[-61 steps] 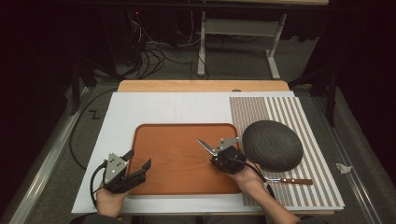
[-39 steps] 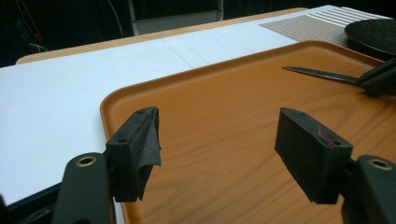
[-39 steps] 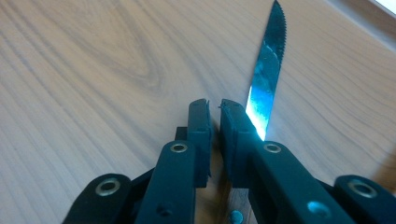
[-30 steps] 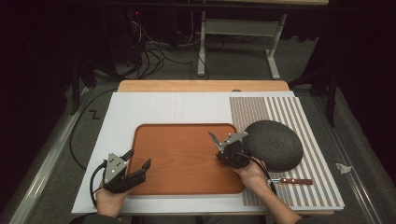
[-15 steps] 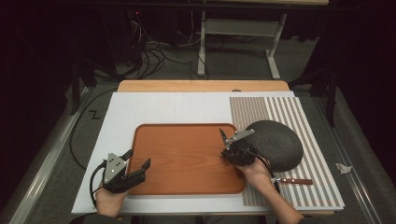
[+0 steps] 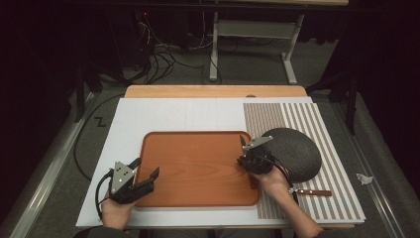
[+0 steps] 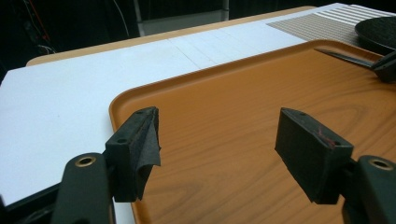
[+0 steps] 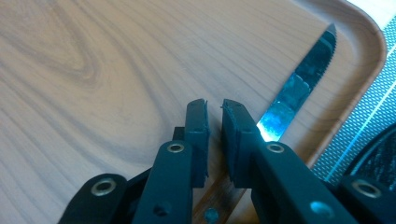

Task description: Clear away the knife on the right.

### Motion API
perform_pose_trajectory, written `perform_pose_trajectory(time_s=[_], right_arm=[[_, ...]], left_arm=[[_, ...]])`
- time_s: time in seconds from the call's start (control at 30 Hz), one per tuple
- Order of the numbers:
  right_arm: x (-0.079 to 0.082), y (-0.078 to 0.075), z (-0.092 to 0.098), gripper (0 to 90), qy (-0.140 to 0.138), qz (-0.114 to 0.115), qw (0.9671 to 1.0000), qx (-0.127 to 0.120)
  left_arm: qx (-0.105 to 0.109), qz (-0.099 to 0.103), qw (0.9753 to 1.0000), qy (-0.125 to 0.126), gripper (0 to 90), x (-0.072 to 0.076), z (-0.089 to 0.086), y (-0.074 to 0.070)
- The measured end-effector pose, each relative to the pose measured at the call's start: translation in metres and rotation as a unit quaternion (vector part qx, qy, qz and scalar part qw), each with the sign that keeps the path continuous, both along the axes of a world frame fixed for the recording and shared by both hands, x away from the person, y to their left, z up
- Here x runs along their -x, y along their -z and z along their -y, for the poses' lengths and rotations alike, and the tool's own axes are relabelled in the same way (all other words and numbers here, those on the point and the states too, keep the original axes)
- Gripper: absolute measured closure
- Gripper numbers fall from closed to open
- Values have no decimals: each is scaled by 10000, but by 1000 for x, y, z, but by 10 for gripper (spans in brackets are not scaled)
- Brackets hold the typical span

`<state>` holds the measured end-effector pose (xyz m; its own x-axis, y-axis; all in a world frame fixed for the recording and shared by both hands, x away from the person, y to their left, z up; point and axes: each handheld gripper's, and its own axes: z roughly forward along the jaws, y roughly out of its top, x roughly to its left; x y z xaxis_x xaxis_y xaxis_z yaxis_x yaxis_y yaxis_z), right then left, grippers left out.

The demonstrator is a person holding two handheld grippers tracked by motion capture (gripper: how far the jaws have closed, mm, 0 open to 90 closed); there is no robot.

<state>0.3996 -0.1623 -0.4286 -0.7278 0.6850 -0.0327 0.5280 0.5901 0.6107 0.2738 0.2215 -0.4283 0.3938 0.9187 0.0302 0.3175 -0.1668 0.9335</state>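
The right gripper clamps a serrated knife by its handle; keep the blade low over the tray beneath. The left gripper gapes, idle.

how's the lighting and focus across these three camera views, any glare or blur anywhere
High view: table evenly lit, surroundings nearly black. Left gripper view: tray sharp, left gripper pads slightly soft. Right gripper view: bright glare on the knife blade beside the right gripper, nearest gripper parts blurred.
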Motion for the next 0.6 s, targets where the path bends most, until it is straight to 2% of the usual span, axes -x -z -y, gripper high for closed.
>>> perform_pose_trajectory(time_s=[0.2, 0.37, 0.6], right_arm=[[0, 0, 0, 789, 6, 10, 10000, -21], [2, -2, 0, 708, -17, 44, 9999, -106], [12, -8, 4, 593, -243, 226, 9990, -311]], left_arm=[[-26, -9, 10000, 18, 303, 0, 1, 0], [-22, -35, 10000, 21, 301, 0, 1, 1], [10, -35, 10000, 21, 299, 0, 0, 1]])
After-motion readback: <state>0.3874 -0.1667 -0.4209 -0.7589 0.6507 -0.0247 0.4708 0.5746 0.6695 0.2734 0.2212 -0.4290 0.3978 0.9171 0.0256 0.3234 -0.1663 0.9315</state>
